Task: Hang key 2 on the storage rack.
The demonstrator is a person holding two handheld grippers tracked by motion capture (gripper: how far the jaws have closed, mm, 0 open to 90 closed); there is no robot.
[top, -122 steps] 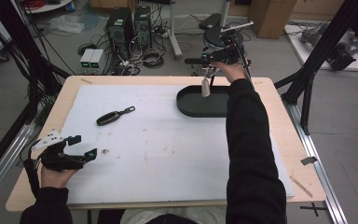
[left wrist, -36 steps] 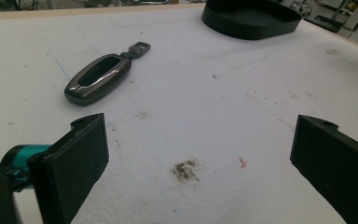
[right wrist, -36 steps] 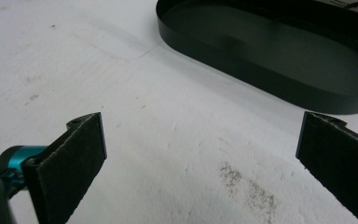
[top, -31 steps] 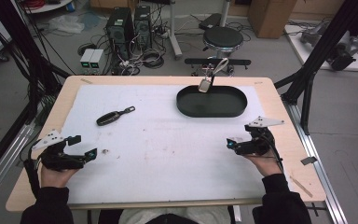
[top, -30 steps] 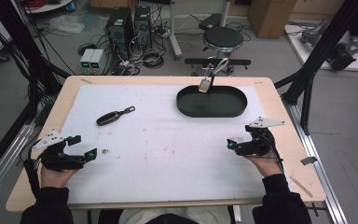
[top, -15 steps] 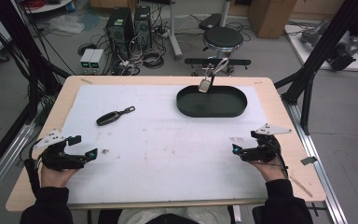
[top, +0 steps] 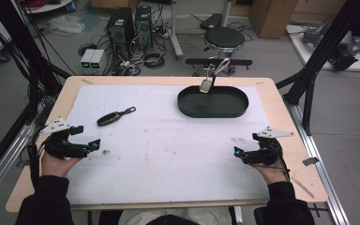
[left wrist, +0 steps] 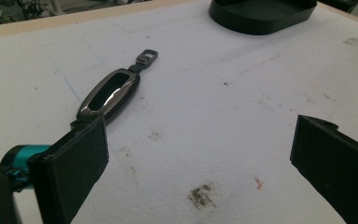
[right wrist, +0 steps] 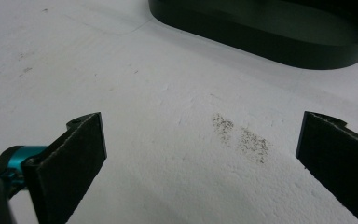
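Underfoot, white mat (top: 168, 140), perhaps foam.

Dark, glossy key fob (left wrist: 108, 92) with metal ring, flat on white mat, untouched.

Soft, even light is falling from overhead, leaving the white sheet on the counter (top: 168, 140) looking bright while the floor behind is sitting dimmer. Shadows are staying faint and short. The black tray (top: 213, 102) is reading as a dark mass with little detail inside. In the left gripper view a pale sheen is glinting off the key fob (left wrist: 109, 93). Both gripper views are coming out grainy and slightly soft, with the near jaws blurring at the bottom corners.
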